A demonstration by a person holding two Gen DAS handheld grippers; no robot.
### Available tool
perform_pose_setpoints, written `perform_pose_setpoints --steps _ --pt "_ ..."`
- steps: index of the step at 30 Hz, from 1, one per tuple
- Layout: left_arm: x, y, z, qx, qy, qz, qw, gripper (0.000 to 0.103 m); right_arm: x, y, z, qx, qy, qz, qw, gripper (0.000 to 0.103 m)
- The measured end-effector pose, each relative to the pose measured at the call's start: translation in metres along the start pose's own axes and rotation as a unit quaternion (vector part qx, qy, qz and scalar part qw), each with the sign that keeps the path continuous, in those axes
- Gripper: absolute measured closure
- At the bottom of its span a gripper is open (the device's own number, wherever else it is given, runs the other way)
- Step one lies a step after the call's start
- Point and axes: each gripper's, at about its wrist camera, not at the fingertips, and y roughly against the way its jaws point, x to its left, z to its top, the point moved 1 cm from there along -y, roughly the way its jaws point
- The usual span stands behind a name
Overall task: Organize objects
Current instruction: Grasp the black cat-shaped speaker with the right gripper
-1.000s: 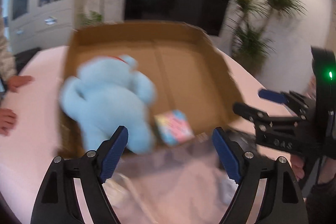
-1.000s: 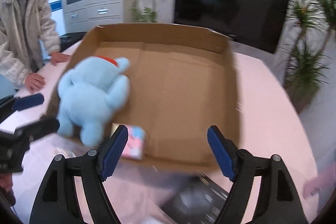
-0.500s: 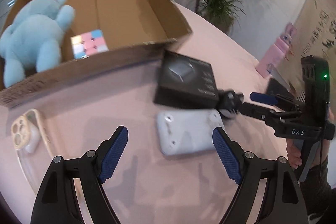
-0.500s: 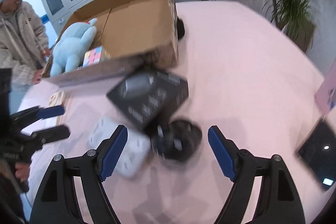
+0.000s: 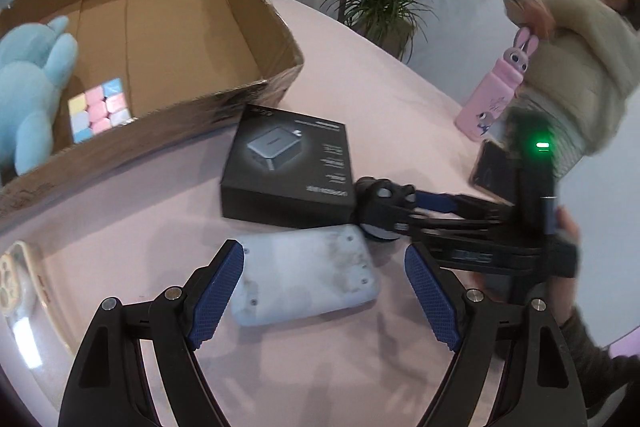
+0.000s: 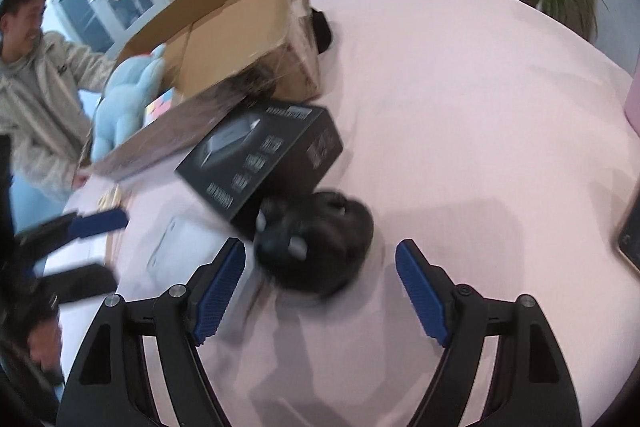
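My left gripper (image 5: 324, 291) is open, its jaws either side of a pale blue-grey device (image 5: 304, 275) lying flat on the pink table. Beyond it lies a black charger box (image 5: 288, 167). My right gripper (image 6: 320, 287) is open and hovers over a black round gadget (image 6: 320, 243) that sits beside the black charger box (image 6: 260, 163). The right gripper also shows in the left wrist view (image 5: 404, 211), its tips at the black gadget (image 5: 380, 203). A cardboard box (image 5: 256, 87) holds a blue plush toy (image 5: 28, 87) and a pastel cube (image 5: 98, 109).
A phone case (image 5: 16, 283) lies at the left edge. A pink rabbit bottle (image 5: 496, 91) and a dark phone (image 5: 490, 167) stand at the right, near a person. Another person (image 6: 28, 75) is by the cardboard box (image 6: 240, 39). A dark object (image 6: 324, 31) lies behind it.
Both grippers swung from over the cardboard box down toward the table. The left now frames the pale device closely; the right has closed in over the black gadget.
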Motion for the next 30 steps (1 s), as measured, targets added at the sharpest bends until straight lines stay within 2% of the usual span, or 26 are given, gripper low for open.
perform_pose_setpoints --steps 2,3,6,10,12,13,16,17,20,30 --pt "-0.002 -0.002 -0.001 0.006 -0.001 -0.004 1.0000 0.020 0.002 -0.005 0.003 -0.004 0.001 0.002 1.000 0.029" --pt "-0.002 -0.003 -0.003 0.010 -0.004 -0.001 0.9999 0.020 0.002 -0.006 0.004 0.006 0.006 0.017 1.000 0.038" --pt "-0.003 -0.002 -0.011 0.021 -0.006 -0.012 0.9997 0.020 -0.001 0.002 -0.001 0.009 0.026 0.026 0.999 0.038" --pt "-0.011 0.008 -0.029 0.042 -0.013 -0.056 0.9975 0.020 -0.007 0.022 -0.023 0.029 0.065 0.057 0.996 0.038" --pt "-0.016 0.012 -0.038 0.054 -0.017 -0.078 0.9953 0.020 -0.001 0.036 -0.041 0.046 0.102 0.081 0.990 0.038" --pt "-0.020 0.013 -0.044 0.065 -0.014 -0.100 0.9927 0.020 0.006 0.040 -0.050 0.054 0.121 0.096 0.987 0.038" --pt "-0.030 0.014 -0.057 0.084 -0.010 -0.147 0.9855 0.020 0.035 0.049 -0.081 0.076 0.178 0.155 0.969 0.038" --pt "-0.033 0.014 -0.060 0.088 -0.012 -0.148 0.9850 0.020 0.048 0.051 -0.091 0.077 0.193 0.171 0.963 0.038" --pt "-0.037 0.009 -0.070 0.105 -0.012 -0.132 0.9856 0.020 0.061 0.053 -0.102 0.070 0.206 0.156 0.963 0.035" --pt "-0.057 -0.012 -0.087 0.140 -0.032 -0.128 0.9814 0.020 0.072 0.065 -0.111 0.059 0.204 0.089 0.973 0.034"
